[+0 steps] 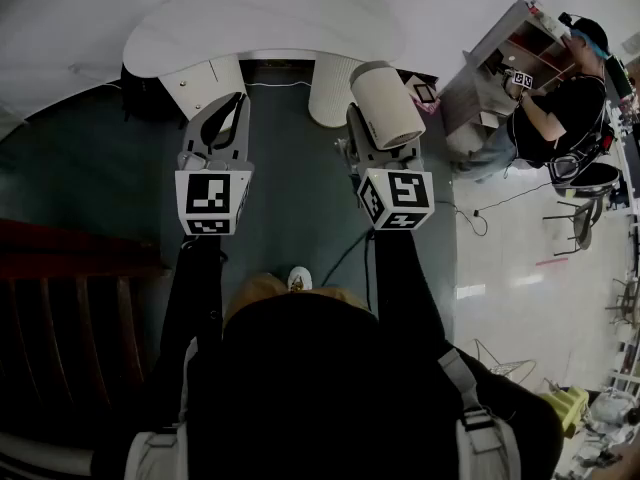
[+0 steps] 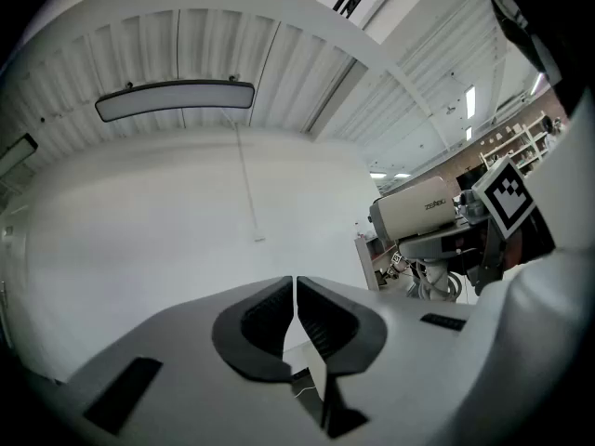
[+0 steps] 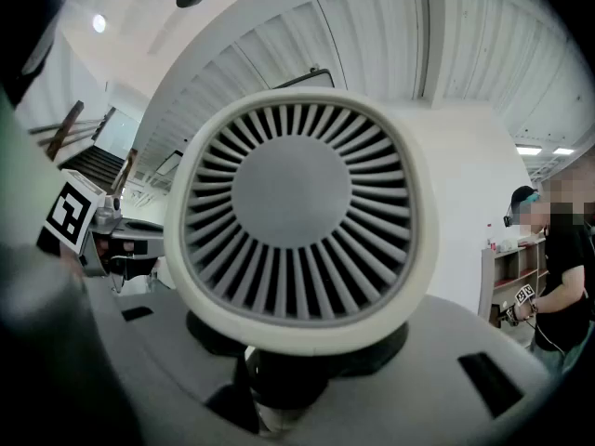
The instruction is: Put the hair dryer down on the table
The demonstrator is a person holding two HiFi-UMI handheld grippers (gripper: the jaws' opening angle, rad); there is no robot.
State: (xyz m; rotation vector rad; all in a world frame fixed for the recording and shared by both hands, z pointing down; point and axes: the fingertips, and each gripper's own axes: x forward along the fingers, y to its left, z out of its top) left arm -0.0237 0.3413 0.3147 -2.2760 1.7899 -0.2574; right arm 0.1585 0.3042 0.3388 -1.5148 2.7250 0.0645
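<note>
1. Left gripper (image 1: 232, 103), jaws pressed together on nothing, is held level beside its partner, apparently a spare hand with no part in the carry
2. Table (image 1: 260, 28), white and curved, lies just ahead of both grippers, the landing spot not yet reached
3. Right gripper (image 1: 378, 146) clamps the dryer (image 1: 386, 100) by its handle, barrel above the jaws, grille facing back, held clear of the table

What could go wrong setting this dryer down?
1. The right tool grips the hair dryer only by its handle; the barrel overhangs and may pivot.
2. It hangs short of the curved edge of the table; an early release likely drops it.
3. The cable trailing below might snag.
</note>
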